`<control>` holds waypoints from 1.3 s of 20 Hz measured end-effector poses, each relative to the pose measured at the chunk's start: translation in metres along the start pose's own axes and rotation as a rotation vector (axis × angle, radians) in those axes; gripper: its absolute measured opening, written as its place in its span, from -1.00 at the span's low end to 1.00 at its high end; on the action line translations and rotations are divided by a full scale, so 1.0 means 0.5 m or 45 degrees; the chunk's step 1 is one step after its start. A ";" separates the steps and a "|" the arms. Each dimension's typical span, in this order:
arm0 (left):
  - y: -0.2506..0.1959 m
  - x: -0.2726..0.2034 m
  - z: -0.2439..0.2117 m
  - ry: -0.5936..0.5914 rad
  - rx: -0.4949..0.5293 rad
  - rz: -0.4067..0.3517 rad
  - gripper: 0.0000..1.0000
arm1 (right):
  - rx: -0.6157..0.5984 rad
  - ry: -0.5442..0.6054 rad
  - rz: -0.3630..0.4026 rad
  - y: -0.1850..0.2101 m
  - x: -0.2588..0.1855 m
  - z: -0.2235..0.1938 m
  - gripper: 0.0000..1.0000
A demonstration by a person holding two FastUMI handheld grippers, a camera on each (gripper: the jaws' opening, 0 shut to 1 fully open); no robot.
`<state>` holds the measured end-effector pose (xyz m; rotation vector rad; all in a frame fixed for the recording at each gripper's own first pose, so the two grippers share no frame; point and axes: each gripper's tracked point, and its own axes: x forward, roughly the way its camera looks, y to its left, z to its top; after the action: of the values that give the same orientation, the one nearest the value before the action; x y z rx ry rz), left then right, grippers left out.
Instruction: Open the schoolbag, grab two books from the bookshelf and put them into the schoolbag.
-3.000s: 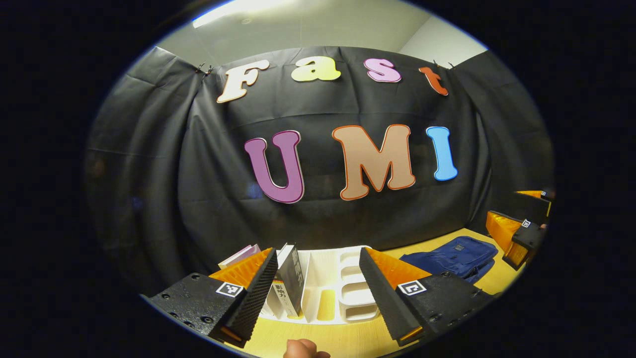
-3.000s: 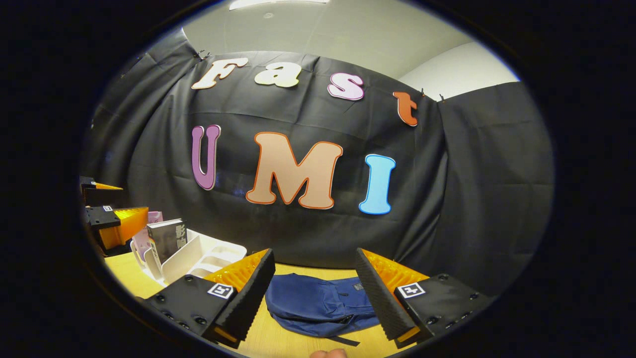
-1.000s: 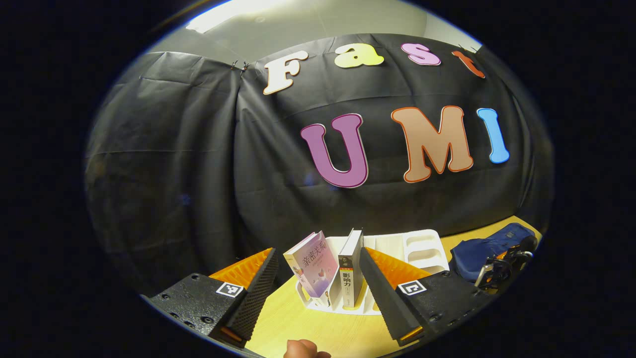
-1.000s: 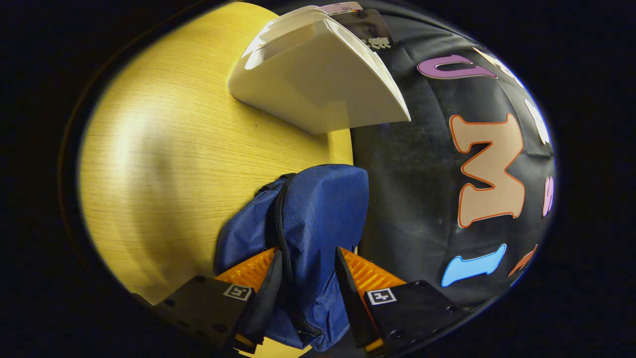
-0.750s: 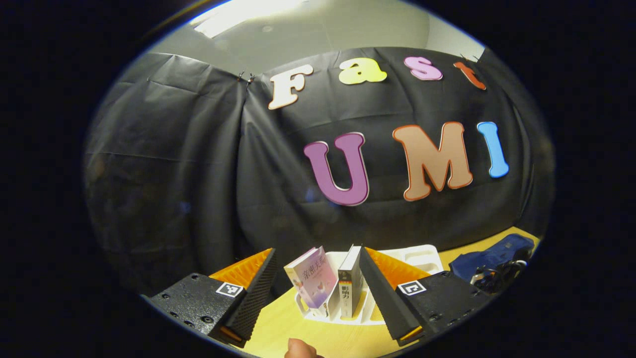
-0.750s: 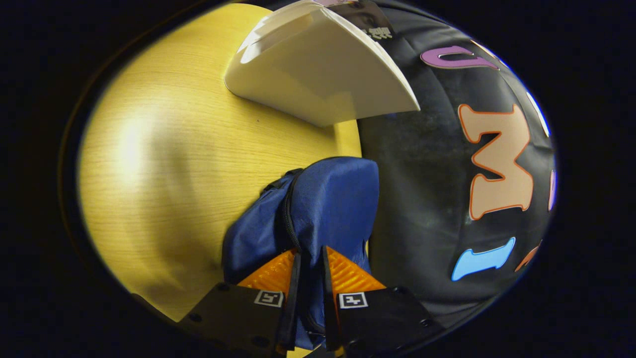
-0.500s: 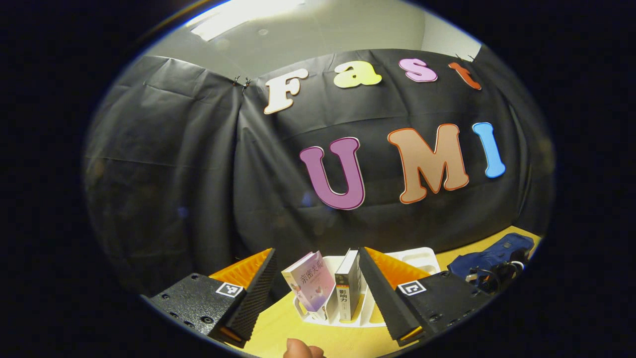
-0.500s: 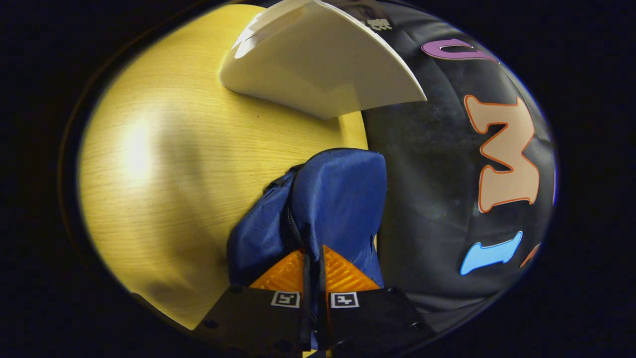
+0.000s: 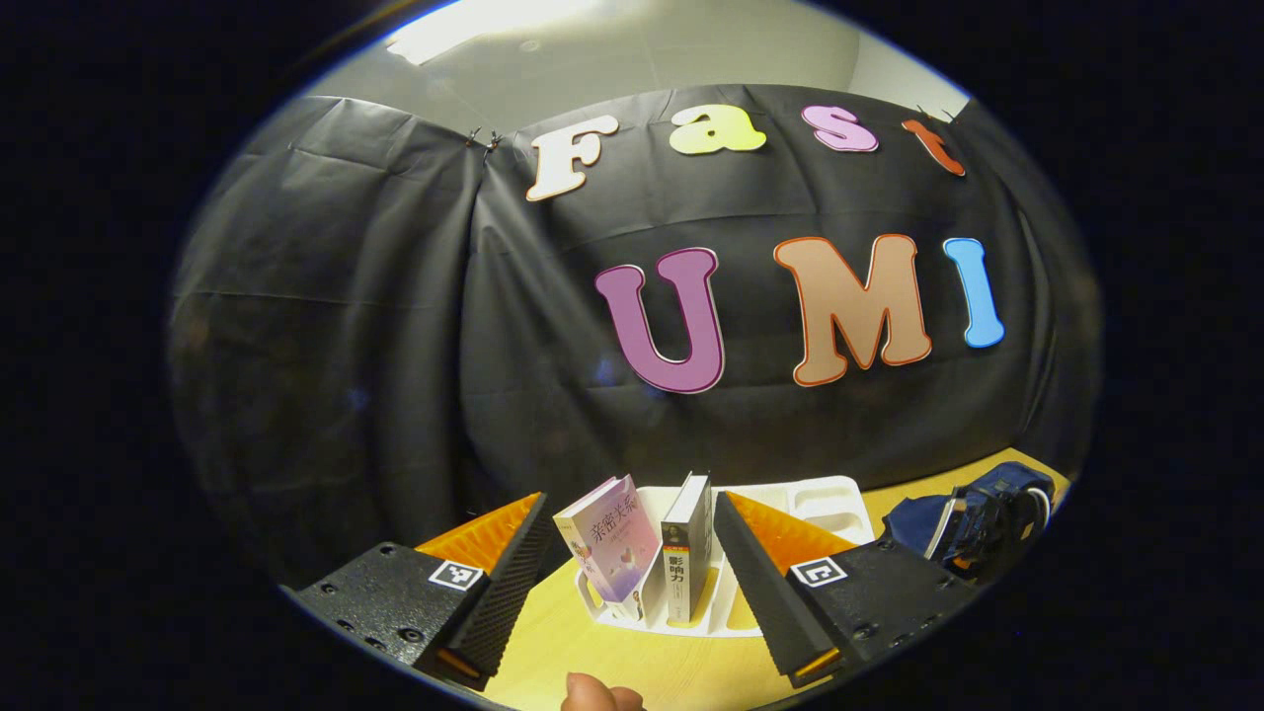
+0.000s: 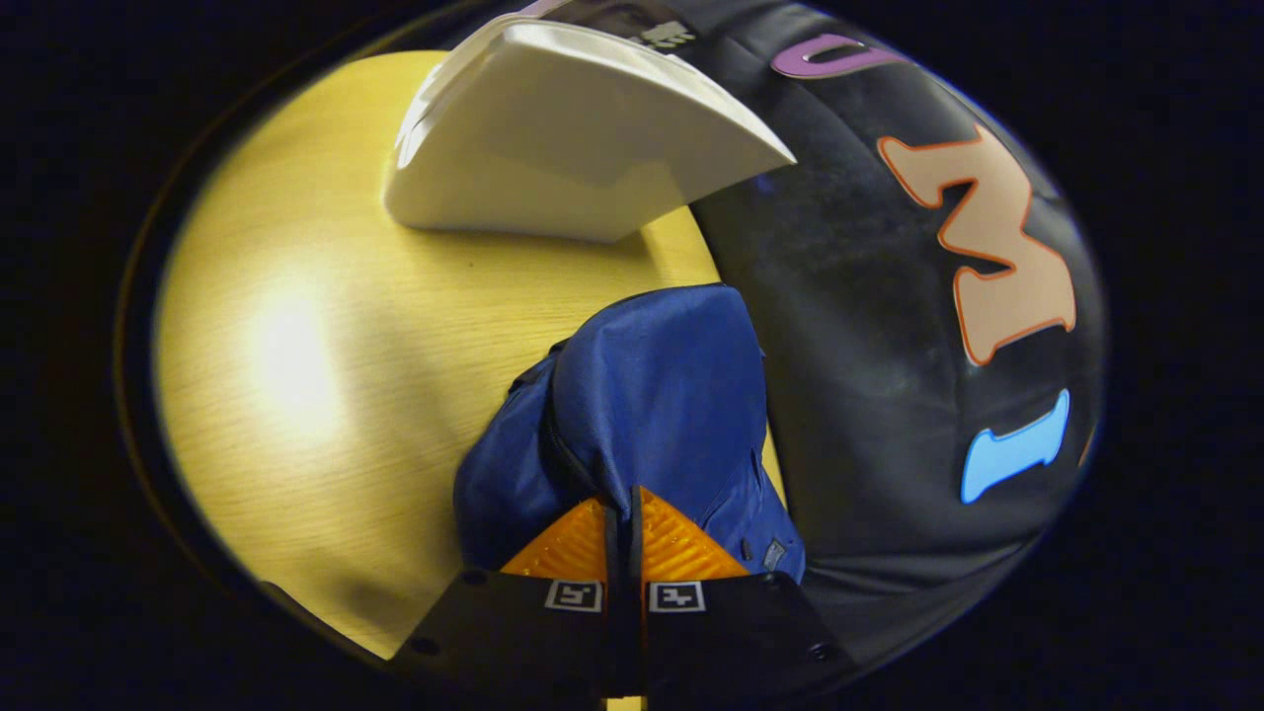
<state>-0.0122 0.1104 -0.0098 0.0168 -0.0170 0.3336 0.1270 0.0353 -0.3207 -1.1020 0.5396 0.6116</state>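
Right gripper view: schoolbag (image 10: 662, 395) zipper hidden.

my right gripper (image 10: 624, 538) has its jaws pressed together on a fold of the schoolbag (image 10: 657, 395), and what exactly lies between them, fabric or zipper pull, is hidden by the fingers themselves. the bag's lower end is covered by my gripper's body. in the left gripper view the schoolbag (image 9: 913, 523) sits at the far right rim, half covered by the other gripper and too warped to tell whether it is open. the bookshelf (image 10: 553, 148) is cut off at the top in the right gripper view, with just a scrap of a book (image 10: 632, 25) showing above it. the lower part of the dark book (image 9: 686, 548) sinks behind the shelf wall.
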 end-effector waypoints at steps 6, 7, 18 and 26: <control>-0.008 0.004 -0.002 0.002 -0.001 -0.015 0.93 | 0.227 -0.019 0.038 -0.021 -0.010 0.008 -1.00; -0.009 0.005 -0.004 0.010 -0.002 -0.018 0.93 | 0.302 -0.029 0.042 -0.028 -0.013 0.008 -1.00; -0.028 0.023 -0.013 0.032 0.006 -0.064 0.93 | 1.092 -0.137 0.076 -0.162 -0.062 -0.001 -1.00; -0.024 0.042 -0.017 0.046 0.000 -0.063 0.93 | 1.603 -0.203 0.113 -0.225 -0.094 -0.032 -0.94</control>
<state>0.0118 0.1059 -0.0182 0.0111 0.0191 0.2841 0.1696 -0.0243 -0.2218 0.1578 0.6756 0.3086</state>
